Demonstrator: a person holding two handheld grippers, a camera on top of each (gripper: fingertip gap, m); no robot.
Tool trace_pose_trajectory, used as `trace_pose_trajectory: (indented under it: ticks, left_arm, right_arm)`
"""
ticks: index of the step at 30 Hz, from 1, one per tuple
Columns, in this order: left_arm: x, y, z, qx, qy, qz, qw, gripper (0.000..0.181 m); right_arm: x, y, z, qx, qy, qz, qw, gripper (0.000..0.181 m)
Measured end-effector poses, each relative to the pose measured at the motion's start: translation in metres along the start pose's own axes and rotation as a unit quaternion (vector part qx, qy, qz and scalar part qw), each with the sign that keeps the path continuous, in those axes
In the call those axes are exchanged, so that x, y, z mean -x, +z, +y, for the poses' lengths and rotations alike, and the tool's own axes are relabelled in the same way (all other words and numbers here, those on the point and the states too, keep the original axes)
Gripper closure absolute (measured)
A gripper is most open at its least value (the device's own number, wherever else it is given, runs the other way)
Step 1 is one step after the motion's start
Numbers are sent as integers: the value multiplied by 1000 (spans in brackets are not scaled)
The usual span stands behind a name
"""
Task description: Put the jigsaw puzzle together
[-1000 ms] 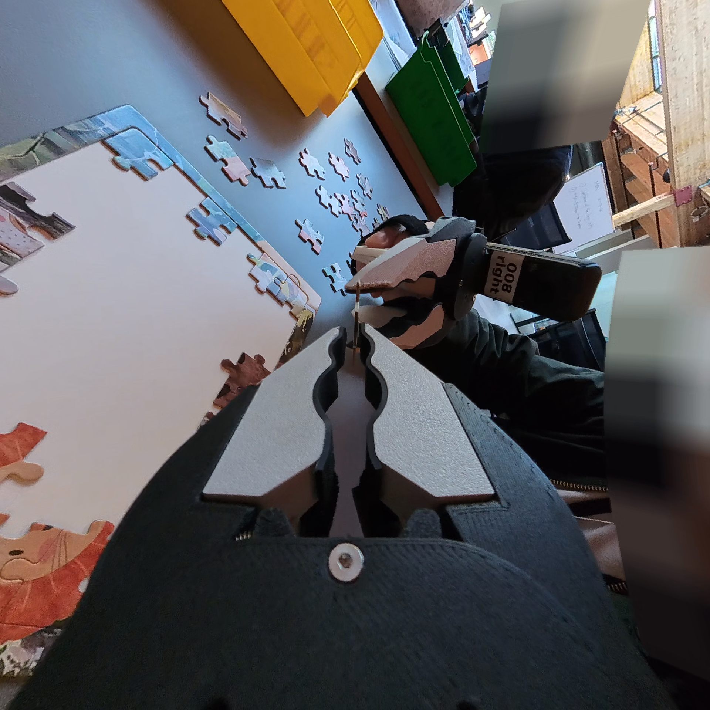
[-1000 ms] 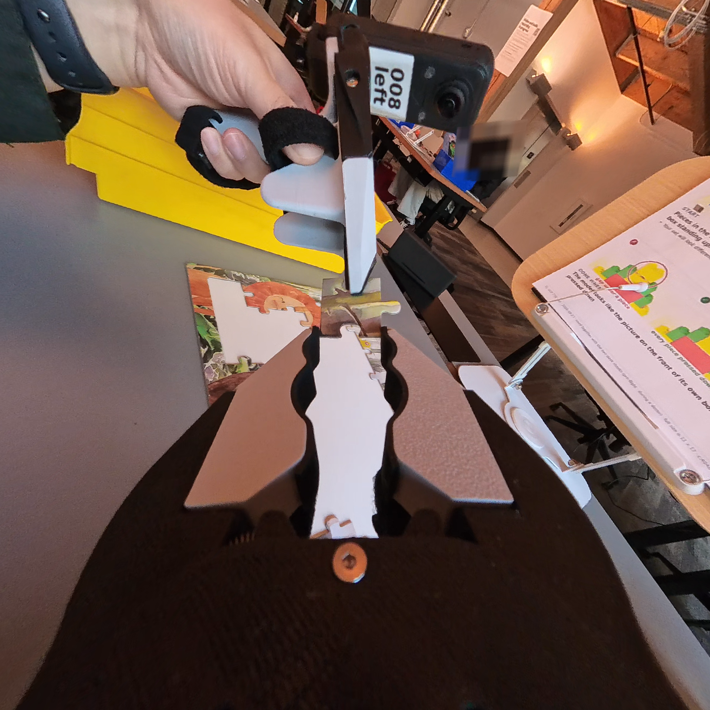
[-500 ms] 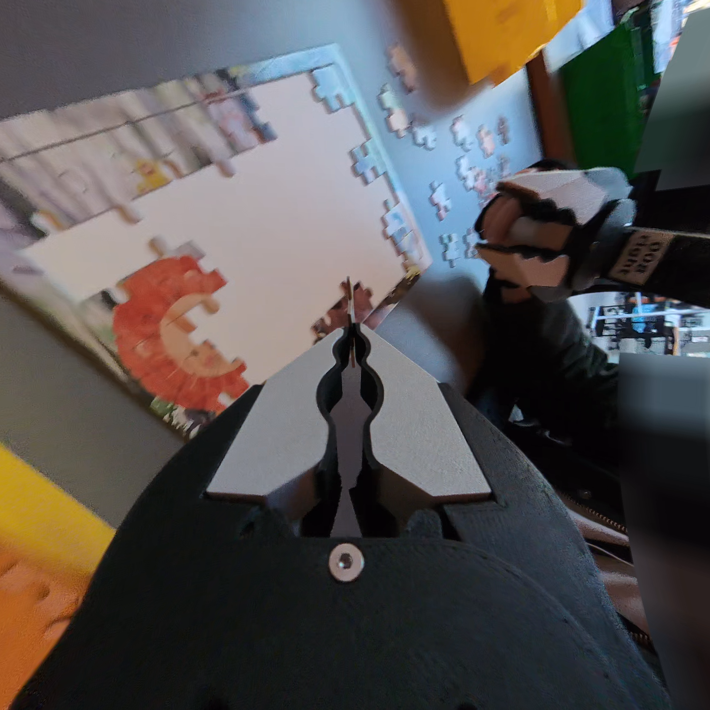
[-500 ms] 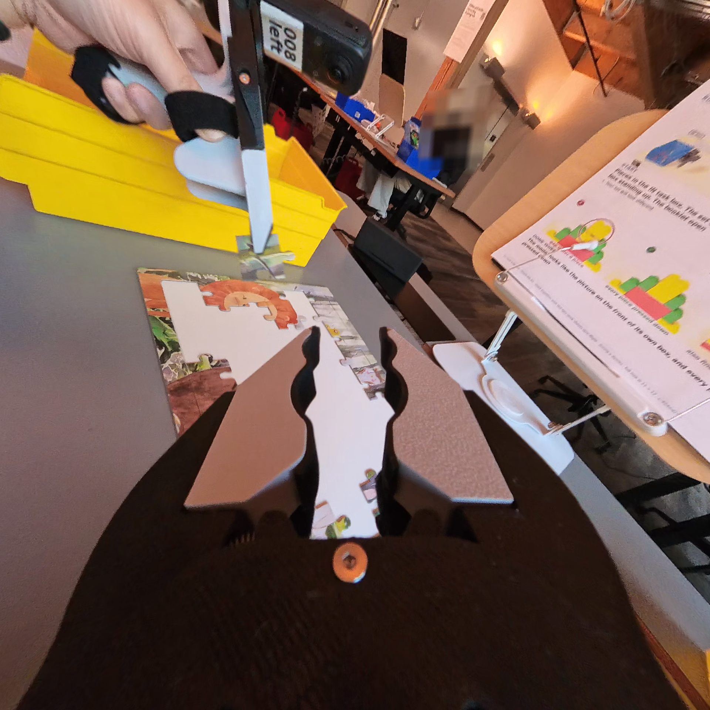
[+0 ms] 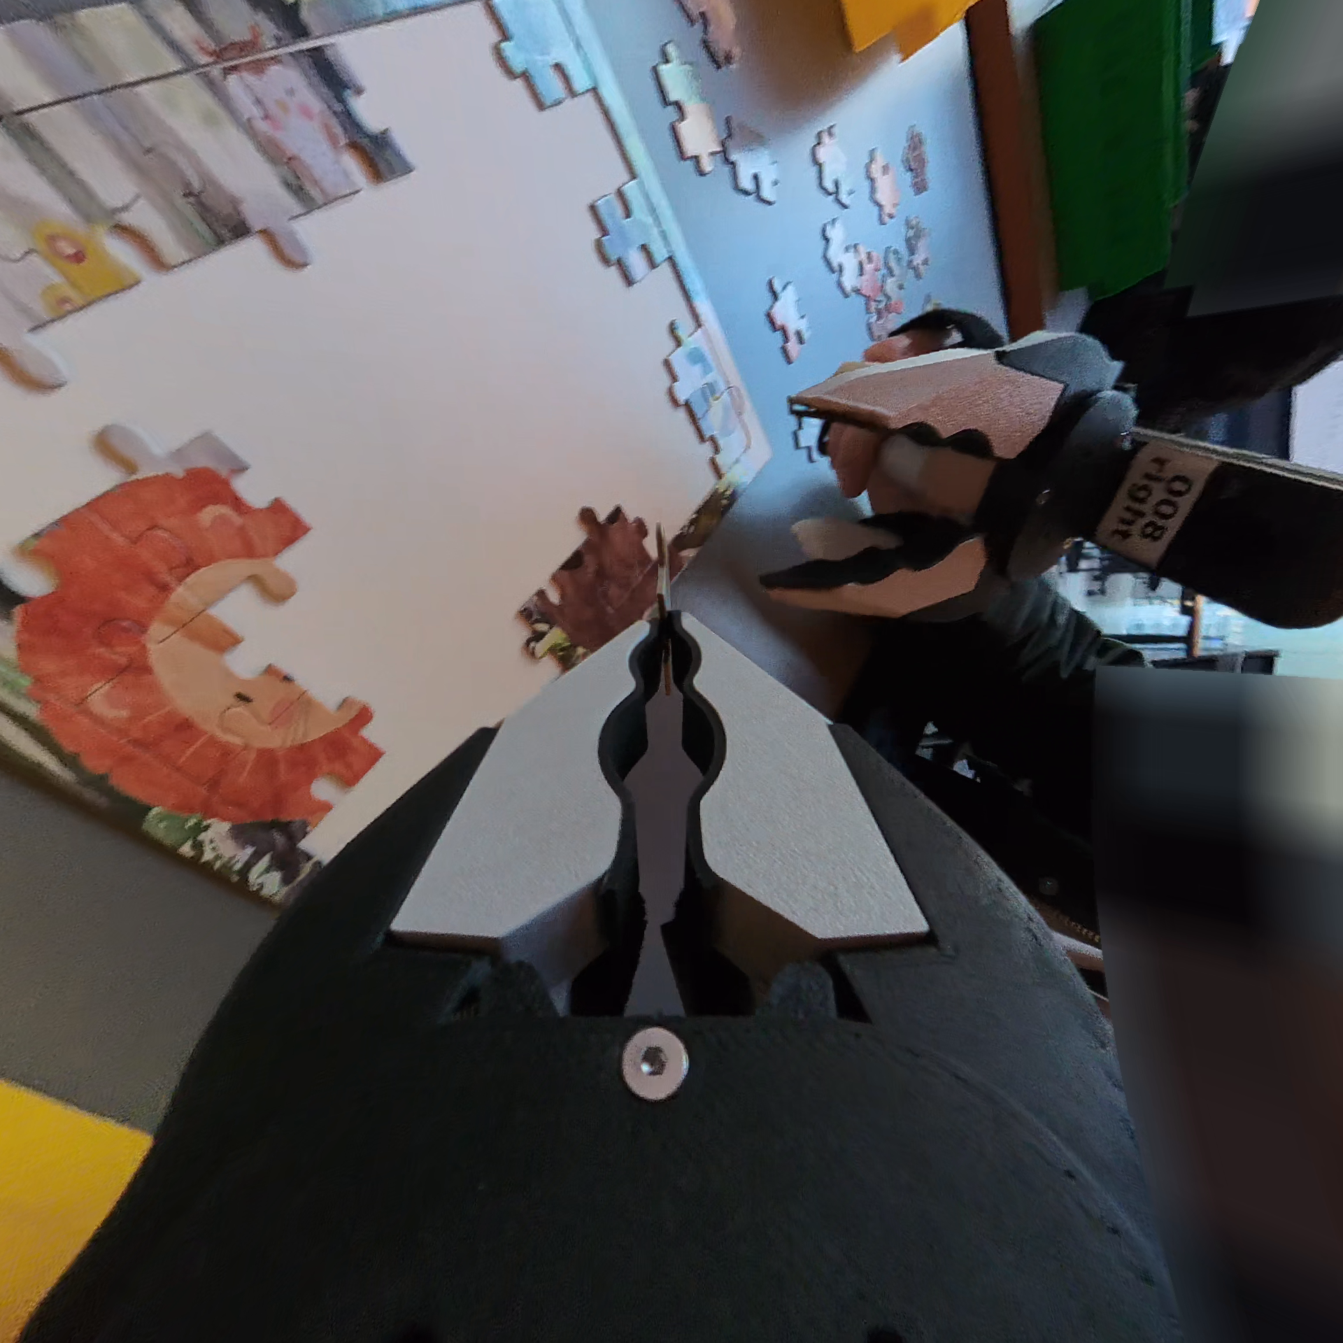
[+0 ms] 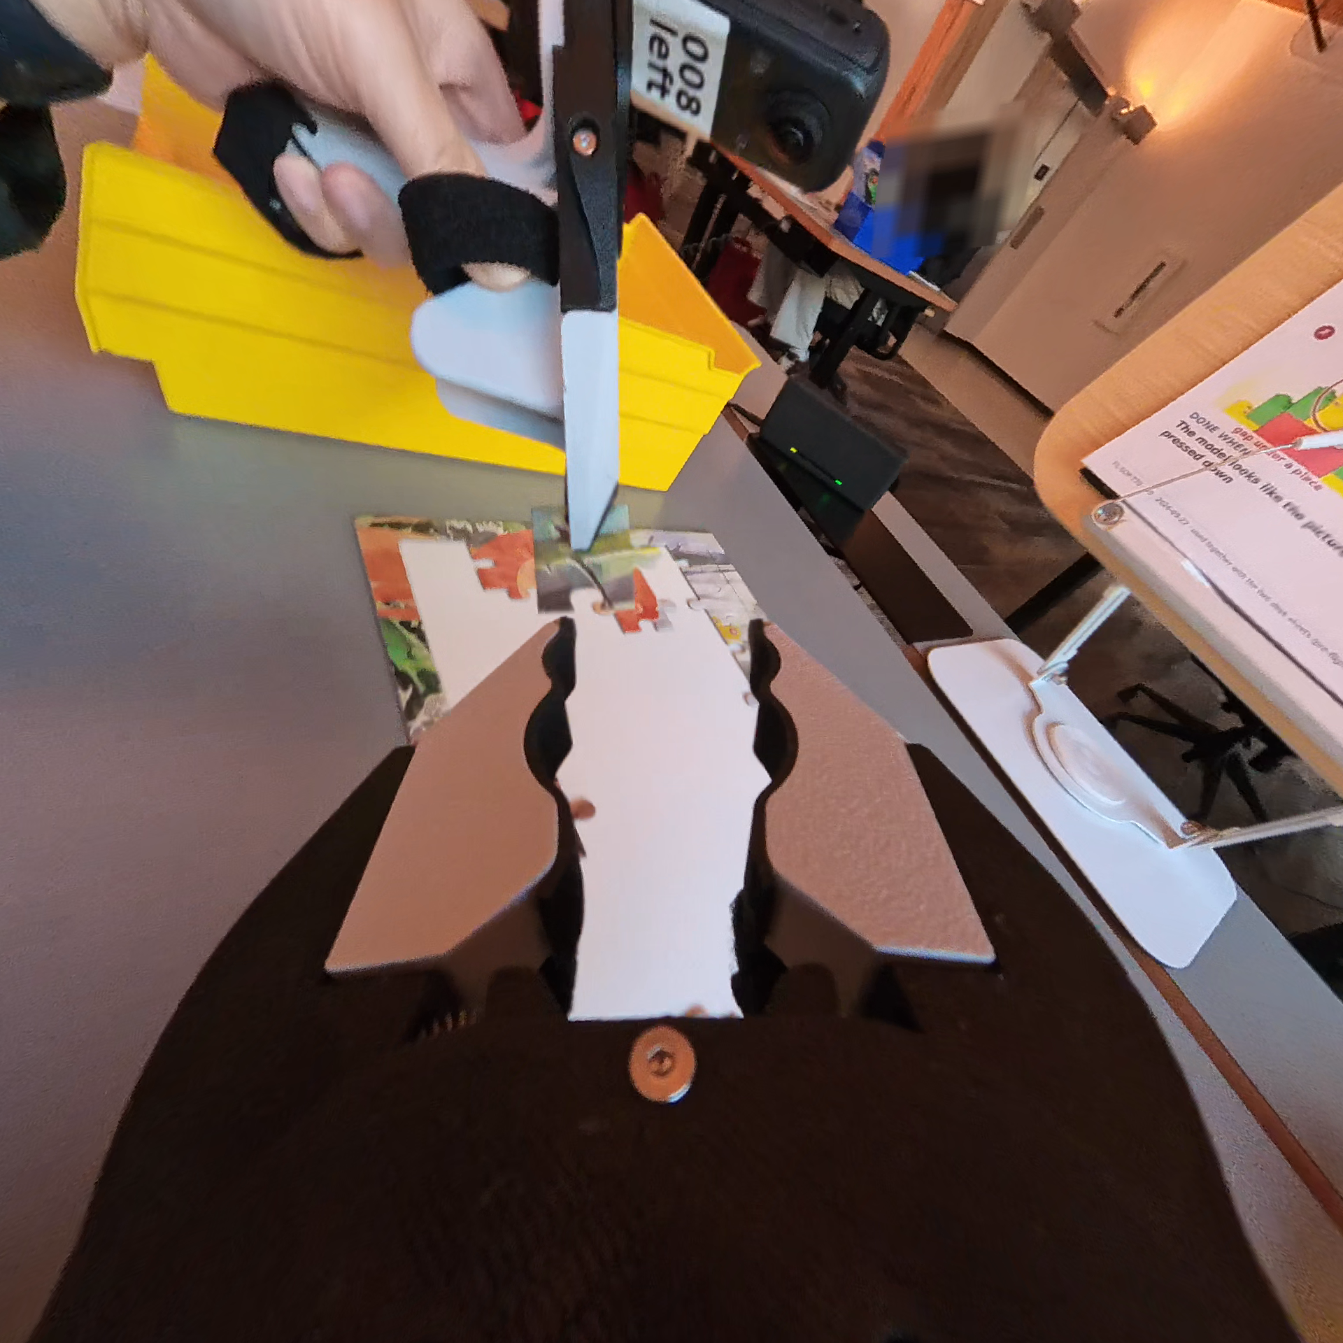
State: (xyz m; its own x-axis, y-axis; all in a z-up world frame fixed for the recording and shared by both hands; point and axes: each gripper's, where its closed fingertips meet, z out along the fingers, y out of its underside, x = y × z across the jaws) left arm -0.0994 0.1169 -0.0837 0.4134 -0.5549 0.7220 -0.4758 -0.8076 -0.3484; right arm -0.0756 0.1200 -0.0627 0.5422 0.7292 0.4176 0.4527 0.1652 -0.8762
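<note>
My left gripper (image 5: 663, 625) is shut on a puzzle piece (image 5: 661, 567), seen edge-on at its tips. In the right wrist view the left gripper (image 6: 585, 538) points straight down and holds the greenish piece (image 6: 559, 581) upright just above the puzzle board (image 6: 654, 727). The board (image 5: 436, 407) has a bare white middle, an orange lion (image 5: 182, 654) and assembled border pieces. My right gripper (image 6: 661, 632) is open and empty above the board, and it also shows in the left wrist view (image 5: 781, 494).
Several loose pieces (image 5: 865, 254) lie on the grey table beyond the board. A yellow bin (image 6: 291, 327) stands behind the board and a green bin (image 5: 1104, 145) at the table edge. A white stand (image 6: 1075, 785) with an instruction sheet (image 6: 1235, 472) is to the right. My left and right fingertips are right by each other.
The left gripper has swung with the piece away from the right gripper's tips to above the board. The right gripper has drawn apart from the piece and stays open.
</note>
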Motion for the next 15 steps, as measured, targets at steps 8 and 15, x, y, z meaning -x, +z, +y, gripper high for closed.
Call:
trace_pose_trajectory:
  ticks: [8,15]
  left_arm:
    - [-29,6,-5,-6,21,59,998,181]
    - [-33,3,-9,-18,23,74,997,181]
  right_arm:
    - [10,8,2,15,0,-7,1000,136]
    - [15,4,-4,0,7,-28,1000,143]
